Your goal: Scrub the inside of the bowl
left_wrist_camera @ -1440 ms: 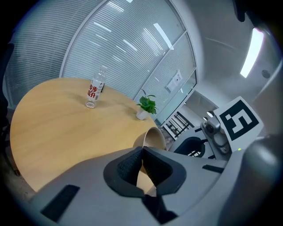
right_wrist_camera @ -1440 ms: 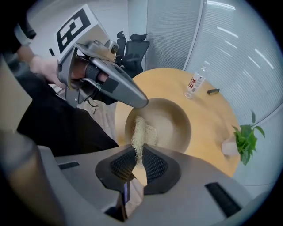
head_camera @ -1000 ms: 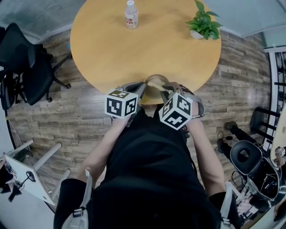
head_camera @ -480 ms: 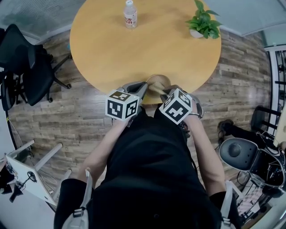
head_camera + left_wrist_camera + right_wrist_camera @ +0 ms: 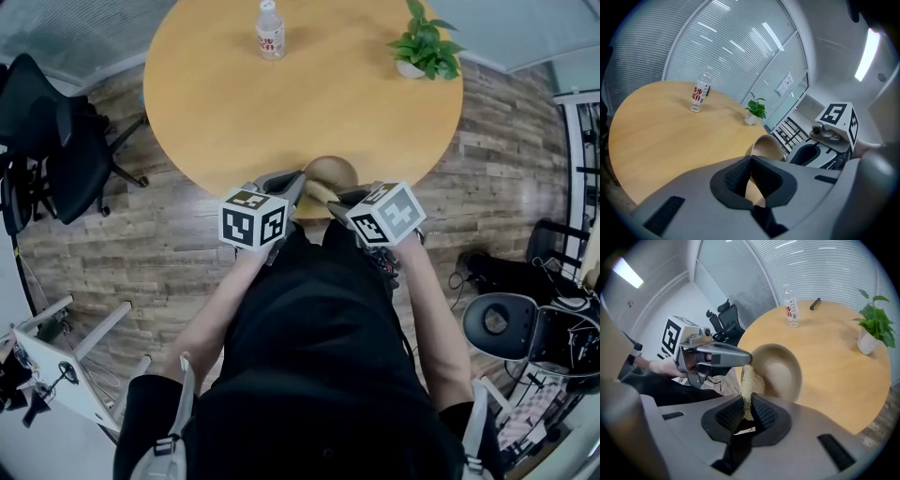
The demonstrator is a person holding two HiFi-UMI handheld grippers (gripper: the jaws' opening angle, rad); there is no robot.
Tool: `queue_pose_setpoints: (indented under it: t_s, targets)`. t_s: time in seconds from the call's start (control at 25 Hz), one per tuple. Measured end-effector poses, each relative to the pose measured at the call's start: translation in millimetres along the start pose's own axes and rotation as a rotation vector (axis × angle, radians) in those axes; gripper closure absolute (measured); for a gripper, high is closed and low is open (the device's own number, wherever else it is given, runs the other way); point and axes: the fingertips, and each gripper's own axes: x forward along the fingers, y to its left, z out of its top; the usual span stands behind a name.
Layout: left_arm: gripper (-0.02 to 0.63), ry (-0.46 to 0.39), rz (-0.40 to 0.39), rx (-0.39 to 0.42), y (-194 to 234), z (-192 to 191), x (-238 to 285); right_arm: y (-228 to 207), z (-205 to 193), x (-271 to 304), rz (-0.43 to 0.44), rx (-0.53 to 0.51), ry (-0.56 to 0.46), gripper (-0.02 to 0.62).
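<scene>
Left tongs [image 5: 749, 161]: pinched shut on the rim of the bowl [image 5: 780, 369].
Bowl: tan, tilted, at the near edge of the worktop [image 5: 281, 112].
Scrubber [image 5: 747, 380]: pale fibrous pad, at the bowl's rim.
Right tongs [image 5: 747, 411]: clamped on the scrubber.
Handling: brace the rim firmly; sweep the pad round the inner wall.

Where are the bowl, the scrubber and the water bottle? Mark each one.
bowl [image 5: 780, 373], right gripper view, on its inner wall.
scrubber [image 5: 747, 383], right gripper view, on its free end by the bowl.
water bottle [image 5: 789, 311], right gripper view, on its label.
</scene>
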Motion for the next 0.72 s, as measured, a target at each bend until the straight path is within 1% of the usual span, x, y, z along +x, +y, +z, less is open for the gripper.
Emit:
queue_pose_setpoints:
  t_s: [0.12,0.2,0.32,0.44,0.56,0.72]
  targets:
    - [0.591,0.004,0.005,-0.04,6,-2,3,-7,2,-5,-0.032,-0.005,-0.048,0.551]
    - [0.591,0.011,-0.007,-0.08,9,-6,6,-12,3,-10,-0.05,0.002,-0.089,0.551]
    - [0.591,0.003,-0.044,-0.169,12,-10,11,-16,9,-20,-0.063,0.003,-0.177,0.551]
    - [0.591,0.008,-0.045,-0.212,17,-14,16,-24,11,-34,-0.104,0.02,-0.264,0.551]
    - [0.591,0.025,-0.051,-0.26,19,-18,25,-36,5,-50,-0.159,0.064,-0.304,0.551]
    - [0.589,0.077,-0.09,-0.333,14,-31,41,-50,-6,-68,-0.211,0.113,-0.338,0.551]
